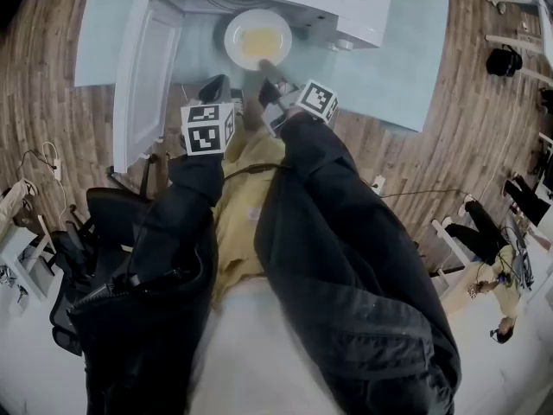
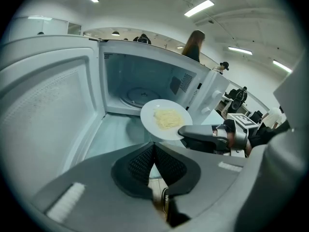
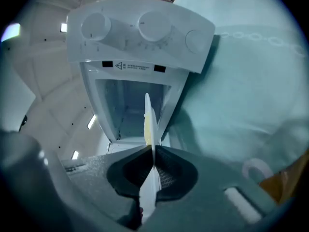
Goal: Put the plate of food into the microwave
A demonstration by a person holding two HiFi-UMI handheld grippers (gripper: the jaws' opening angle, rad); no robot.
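Observation:
A white plate point(image 1: 257, 39) with yellow food hangs in front of the open mouth of the white microwave point(image 1: 346, 7). My right gripper point(image 1: 266, 67) is shut on the plate's near rim. In the right gripper view the plate point(image 3: 149, 122) shows edge-on, clamped between the pads, with the microwave's knob panel point(image 3: 140, 30) beyond. In the left gripper view the plate point(image 2: 164, 120) floats before the cavity point(image 2: 140, 83), the right gripper point(image 2: 186, 132) at its rim. My left gripper point(image 2: 154, 146) is shut and holds nothing. It hovers point(image 1: 213, 87) just left of the plate, near the swung-out door point(image 1: 143, 76).
The microwave stands on a pale blue table point(image 1: 389, 76), its door point(image 2: 43, 105) open to the left. A glass turntable point(image 2: 137, 96) lies inside. A dark office chair point(image 1: 95, 223) stands at the left on the wooden floor. People point(image 2: 193, 45) are in the background.

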